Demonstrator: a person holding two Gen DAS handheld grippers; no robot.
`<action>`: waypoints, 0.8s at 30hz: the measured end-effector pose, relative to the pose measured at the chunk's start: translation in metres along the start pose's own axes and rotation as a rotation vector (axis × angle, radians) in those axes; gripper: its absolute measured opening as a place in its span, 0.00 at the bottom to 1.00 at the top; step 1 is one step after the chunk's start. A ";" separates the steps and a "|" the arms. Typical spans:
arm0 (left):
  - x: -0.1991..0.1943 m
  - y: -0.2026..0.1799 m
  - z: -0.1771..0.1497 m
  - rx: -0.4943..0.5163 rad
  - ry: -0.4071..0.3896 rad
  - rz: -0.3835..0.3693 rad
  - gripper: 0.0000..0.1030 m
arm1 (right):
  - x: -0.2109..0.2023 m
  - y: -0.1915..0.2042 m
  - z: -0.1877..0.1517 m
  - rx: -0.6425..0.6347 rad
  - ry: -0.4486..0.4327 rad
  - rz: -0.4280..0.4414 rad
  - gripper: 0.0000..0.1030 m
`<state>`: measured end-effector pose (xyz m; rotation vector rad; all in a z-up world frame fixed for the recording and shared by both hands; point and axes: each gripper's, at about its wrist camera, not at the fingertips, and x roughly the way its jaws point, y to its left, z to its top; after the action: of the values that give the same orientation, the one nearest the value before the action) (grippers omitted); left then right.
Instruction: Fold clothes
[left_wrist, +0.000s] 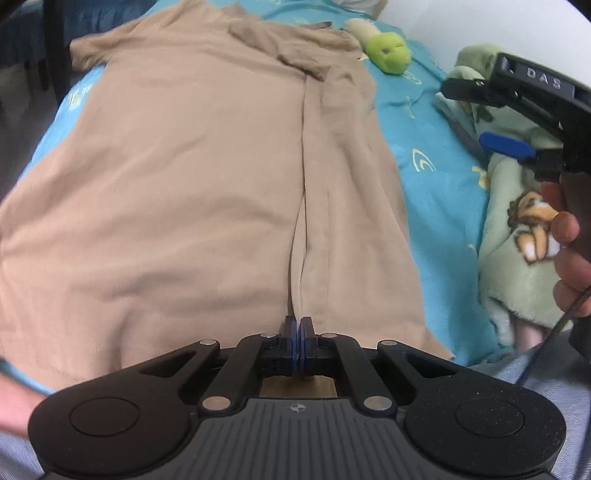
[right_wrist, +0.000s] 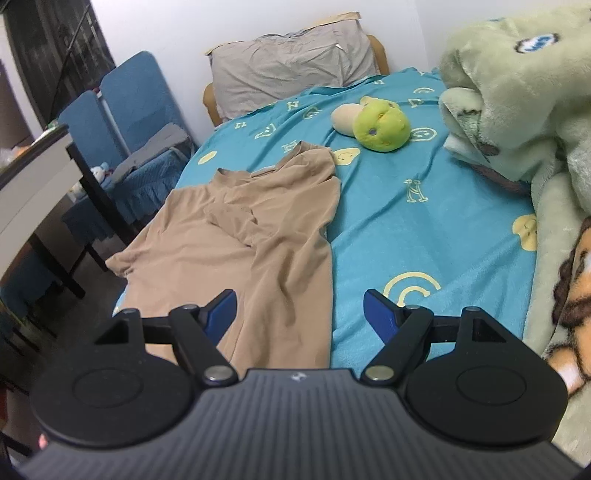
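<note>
A tan T-shirt (left_wrist: 177, 177) lies flat on a blue bedsheet (left_wrist: 436, 192), its right side folded inward along a long crease. My left gripper (left_wrist: 298, 325) is shut on the shirt's folded edge at the near hem. My right gripper (right_wrist: 299, 306) is open and empty, raised above the shirt's right edge (right_wrist: 258, 229) and the bedsheet (right_wrist: 406, 229). In the left wrist view the right gripper (left_wrist: 513, 122) hovers at the right, off the shirt, held by a hand.
A green plush toy (right_wrist: 380, 125) lies on the sheet beyond the shirt. A green fleece blanket (right_wrist: 517, 96) is heaped at the right. A grey pillow (right_wrist: 291, 70) sits at the bed's head. Blue chairs (right_wrist: 129, 122) and a table (right_wrist: 40, 173) stand left of the bed.
</note>
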<state>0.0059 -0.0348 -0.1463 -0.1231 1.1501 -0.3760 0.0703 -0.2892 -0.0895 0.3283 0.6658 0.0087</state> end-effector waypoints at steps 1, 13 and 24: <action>-0.002 -0.002 0.001 0.013 -0.014 0.008 0.04 | -0.001 0.002 0.000 -0.011 -0.003 0.002 0.75; -0.072 -0.023 0.032 0.142 -0.483 0.082 1.00 | -0.028 0.025 0.007 -0.085 -0.173 0.022 0.81; -0.073 0.067 0.114 -0.111 -0.424 0.056 1.00 | -0.037 0.036 0.003 -0.112 -0.264 0.050 0.81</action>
<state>0.0991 0.0424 -0.0552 -0.2541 0.7528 -0.2213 0.0464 -0.2595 -0.0544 0.2324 0.3936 0.0497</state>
